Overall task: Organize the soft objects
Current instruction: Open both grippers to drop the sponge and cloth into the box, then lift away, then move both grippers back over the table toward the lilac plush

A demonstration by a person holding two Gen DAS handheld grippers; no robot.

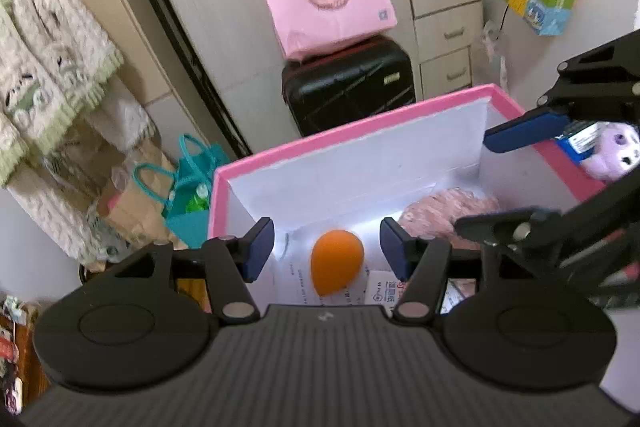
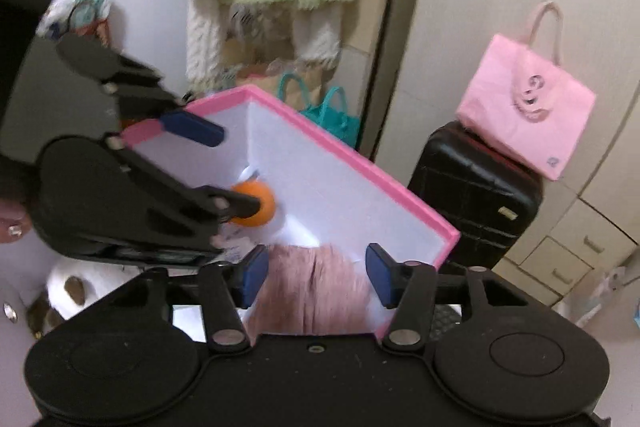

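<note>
- The left gripper (image 1: 326,251), low in the frame's centre, stands parted over the pink-rimmed box (image 1: 352,131); the orange sponge (image 1: 337,263) lies loose between its pads on the box floor.
- The right gripper (image 2: 316,277) is likewise parted, holding nothing, above the pink fluffy cloth (image 2: 316,291) inside the box.
- At far right, a purple plush toy (image 1: 614,153) sits outside the box.

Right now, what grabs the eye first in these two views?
The pink box, white inside, fills the middle. An orange sponge lies on its floor between the open left gripper pads; a pink fluffy item lies under the open right gripper. Behind, a pink bag sits on a black suitcase.
</note>
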